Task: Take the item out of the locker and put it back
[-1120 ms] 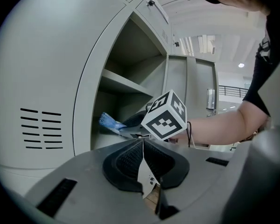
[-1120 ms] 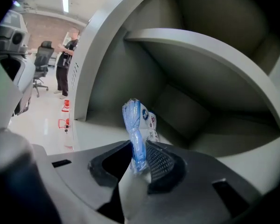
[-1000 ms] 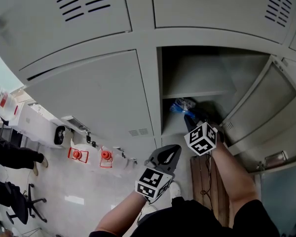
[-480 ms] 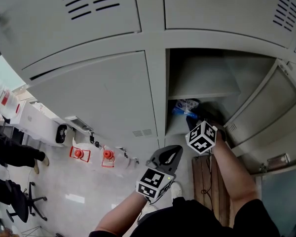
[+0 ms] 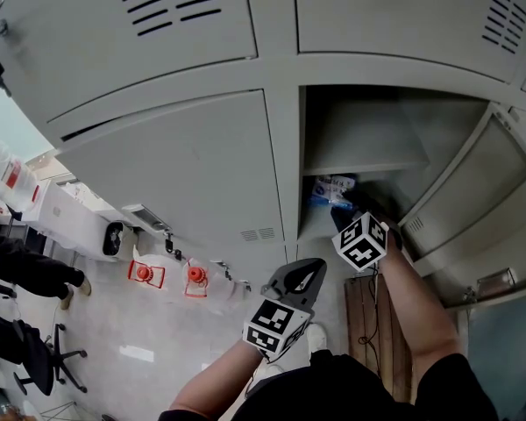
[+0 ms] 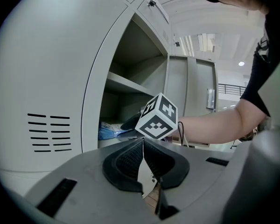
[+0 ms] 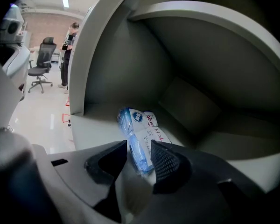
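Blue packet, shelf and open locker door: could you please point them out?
Blue packet (image 7: pixel 135 148), right gripper view, blue wrapper.
Shelf (image 5: pixel 359 143), head view, flat surface.
Open locker door (image 5: pixel 469 187), head view, inner face.

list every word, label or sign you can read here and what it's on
No text reads clearly.
Blue plastic packet with a white label, lying in the grey metal locker: round blue logo, red and black characters, too blurred to read.
Black-and-white marker cube: square patterns only, no words.
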Demonstrator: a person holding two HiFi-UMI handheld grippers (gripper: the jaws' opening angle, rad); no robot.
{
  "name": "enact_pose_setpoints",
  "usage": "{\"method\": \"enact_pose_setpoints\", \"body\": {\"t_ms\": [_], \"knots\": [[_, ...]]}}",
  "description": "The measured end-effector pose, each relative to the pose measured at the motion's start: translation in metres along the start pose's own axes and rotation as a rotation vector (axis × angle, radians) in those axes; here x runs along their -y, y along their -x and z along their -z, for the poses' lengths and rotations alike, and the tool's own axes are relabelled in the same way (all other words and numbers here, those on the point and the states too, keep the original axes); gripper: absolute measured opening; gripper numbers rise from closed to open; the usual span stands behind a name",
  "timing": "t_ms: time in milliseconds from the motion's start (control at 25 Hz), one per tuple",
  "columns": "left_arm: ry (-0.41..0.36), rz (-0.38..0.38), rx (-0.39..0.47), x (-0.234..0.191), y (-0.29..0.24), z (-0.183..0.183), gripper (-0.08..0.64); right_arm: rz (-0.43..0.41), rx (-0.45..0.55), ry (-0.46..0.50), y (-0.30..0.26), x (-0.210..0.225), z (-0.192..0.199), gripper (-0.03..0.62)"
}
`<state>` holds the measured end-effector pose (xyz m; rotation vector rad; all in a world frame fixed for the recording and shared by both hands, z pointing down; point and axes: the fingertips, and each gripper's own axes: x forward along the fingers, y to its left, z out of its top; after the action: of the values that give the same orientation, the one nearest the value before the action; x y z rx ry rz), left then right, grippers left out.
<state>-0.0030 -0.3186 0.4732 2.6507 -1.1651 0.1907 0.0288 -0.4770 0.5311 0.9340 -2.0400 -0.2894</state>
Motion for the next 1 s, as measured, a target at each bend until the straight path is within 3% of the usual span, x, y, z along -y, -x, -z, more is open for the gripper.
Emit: {"method": "enact_pose_setpoints", "body": {"t_ms": [520,760,880,1000], "knots": [[0.0,-0.031,0.009,0.0,0.028,-0.001,0.02,0.05,0.054,-0.04,0.027,0.003,-0.006,0.213],[-0.01,-0.032,0.025,0.01,0.051,-0.005,0.02,0.089,0.105,-0.102,0.058,-0.004,-0.015,0.162],[-0.017,-0.028,0.028,0.017,0.065,-0.004,0.02,0.122,0.138,-0.153,0.079,-0.008,-0.019,0.052],[-0.011,-0.02,0.032,0.027,0.083,-0.002,0.02,0.123,0.181,-0.244,0.104,-0.018,-0.024,0.052]]}}
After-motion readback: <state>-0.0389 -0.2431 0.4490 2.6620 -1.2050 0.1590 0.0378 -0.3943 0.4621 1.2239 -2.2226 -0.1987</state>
